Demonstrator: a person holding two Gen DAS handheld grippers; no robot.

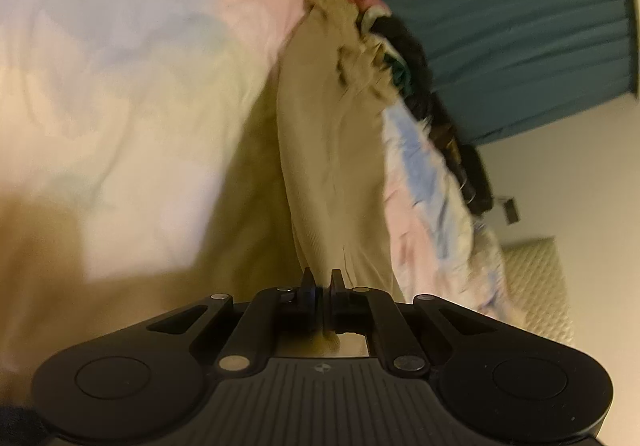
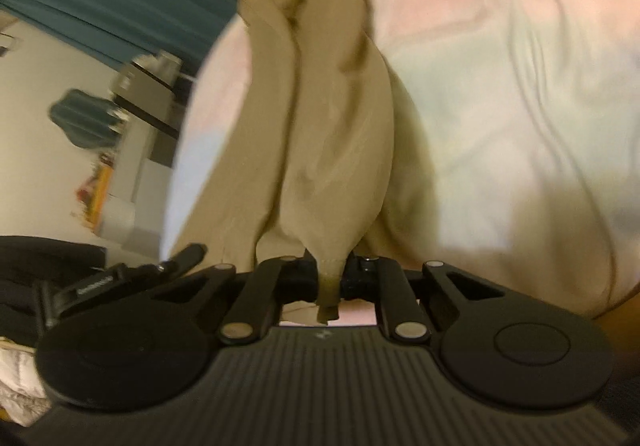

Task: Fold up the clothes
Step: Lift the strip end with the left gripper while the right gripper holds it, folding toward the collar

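Nearest the lens in each wrist view sits the black body of a pair of tongs, and between its tips runs tan cloth. Both the left tongs (image 1: 323,280) and the right tongs (image 2: 332,270) are clenched on the tan garment (image 1: 332,150): on the right a hemmed edge is pinched through the jaws, with a short tail poking out behind them; on the left the tips meet on a thin edge of the same fabric.

From each grip the garment stretches away, bunched into long ridges, over a pastel bedsheet (image 1: 120,86) of pink, blue and cream. Whether it hangs clear of the sheet or drags on it, I cannot tell; both views are blurred. At its far end lies a heap of other clothes (image 1: 404,46), dark and coloured, just beside or under it. Beyond that are a teal curtain (image 1: 520,26) and a pale wall.

As I judge it, the risks are these: the left grip looks shallow, so a hard pull could slip the edge free and drop that side; the bunched ridges could get pressed into any fold; and the far end might snag the heap and drag pieces along.
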